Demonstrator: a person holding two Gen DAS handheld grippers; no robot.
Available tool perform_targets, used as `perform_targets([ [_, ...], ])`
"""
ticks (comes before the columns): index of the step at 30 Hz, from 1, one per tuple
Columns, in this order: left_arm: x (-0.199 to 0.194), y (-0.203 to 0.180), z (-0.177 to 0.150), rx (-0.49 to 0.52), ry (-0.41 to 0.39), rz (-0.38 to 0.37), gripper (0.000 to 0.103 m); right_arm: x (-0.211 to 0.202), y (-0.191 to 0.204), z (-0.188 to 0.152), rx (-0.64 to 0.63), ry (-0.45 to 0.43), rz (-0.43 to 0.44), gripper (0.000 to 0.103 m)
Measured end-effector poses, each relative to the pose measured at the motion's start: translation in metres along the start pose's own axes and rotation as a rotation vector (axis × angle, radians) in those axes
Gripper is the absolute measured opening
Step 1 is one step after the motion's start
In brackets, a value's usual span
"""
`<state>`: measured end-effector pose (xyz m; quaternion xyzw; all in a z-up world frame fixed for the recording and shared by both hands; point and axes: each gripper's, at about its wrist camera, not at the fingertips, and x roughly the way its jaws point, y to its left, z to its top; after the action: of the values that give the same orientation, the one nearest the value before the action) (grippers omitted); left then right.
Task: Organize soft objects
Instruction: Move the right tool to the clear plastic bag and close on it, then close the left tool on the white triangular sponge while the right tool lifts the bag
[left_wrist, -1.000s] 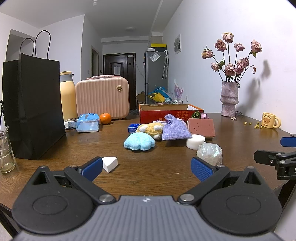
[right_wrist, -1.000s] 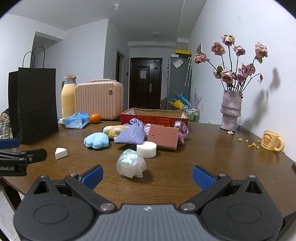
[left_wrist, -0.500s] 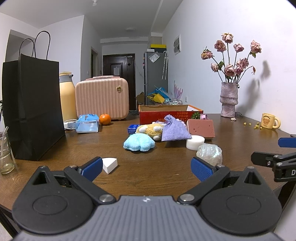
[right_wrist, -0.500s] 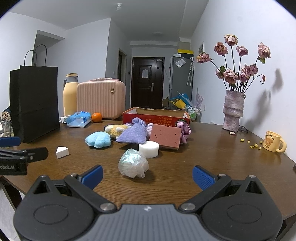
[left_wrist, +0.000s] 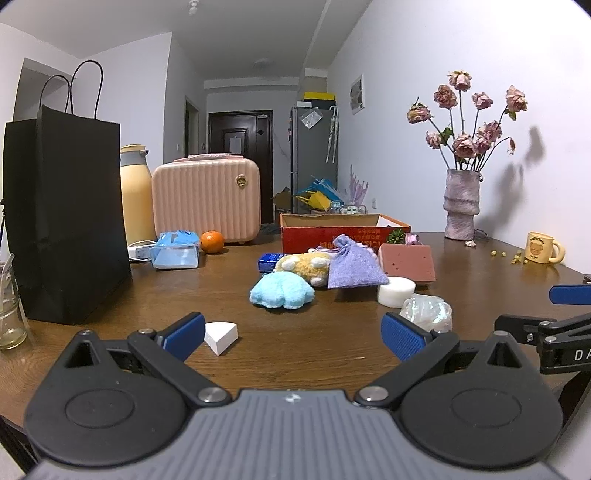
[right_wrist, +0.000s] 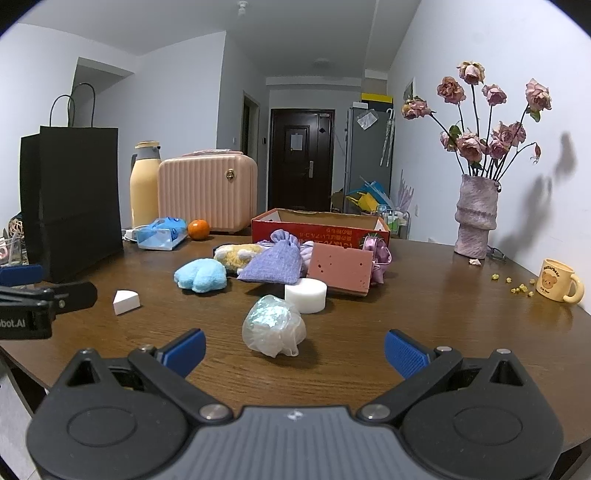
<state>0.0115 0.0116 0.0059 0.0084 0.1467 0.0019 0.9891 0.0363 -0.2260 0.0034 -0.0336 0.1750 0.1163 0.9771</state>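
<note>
The big brown desk (right_wrist: 424, 332) holds everything, and the tidy-up looks like it has not started, since all the soft things sit out on the wood. The red box (right_wrist: 321, 230) at the back is likely where they go, though I cannot see inside it. In front of it lie one pink sponge block (right_wrist: 340, 267), one purple cloth pouch (right_wrist: 273, 264), one blue fluffy paw (right_wrist: 201, 275), one yellow fluffy paw (right_wrist: 238, 254) half hidden behind them, one shiny crinkly bundle (right_wrist: 273, 326), one round white sponge (right_wrist: 306, 294) and one small white wedge (right_wrist: 125, 301). That makes seven soft things I can count left to sort. A shiny purple ribbon (right_wrist: 378, 254) also peeks out behind the pink block. The right gripper (right_wrist: 293, 350) has its fingers spread wide apart, holding nothing, with the shiny bundle just ahead. The left gripper (left_wrist: 293, 334) is spread wide and holds nothing too, near the white wedge.
</note>
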Motion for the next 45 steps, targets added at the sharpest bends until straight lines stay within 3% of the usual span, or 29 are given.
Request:
perform_targets([
  [19,0.033,0.017,-0.007,-0.032,0.043,0.061,0.103,0.068,0.002,0.009,0.014,0.073,0.075,0.102],
  [22,0.037,0.019,-0.008,-0.031,0.049,0.076,0.103,0.083,0.003,0.01,0.015,0.091,0.082,0.095],
  [31,0.051,0.025,-0.009,-0.039,0.077,0.117,0.103,0.124,0.001,0.013,0.015,0.14,0.095,0.092],
  [35,0.055,0.026,-0.009,-0.04,0.086,0.124,0.103,0.143,0.001,0.013,0.005,0.178,0.112,0.081],
  [39,0.062,0.027,-0.008,-0.037,0.097,0.127,0.103,0.156,0.001,0.011,0.004,0.212,0.117,0.054],
  [45,0.071,0.027,-0.007,-0.036,0.113,0.129,0.103,0.164,-0.004,0.01,0.017,0.225,0.133,0.046],
])
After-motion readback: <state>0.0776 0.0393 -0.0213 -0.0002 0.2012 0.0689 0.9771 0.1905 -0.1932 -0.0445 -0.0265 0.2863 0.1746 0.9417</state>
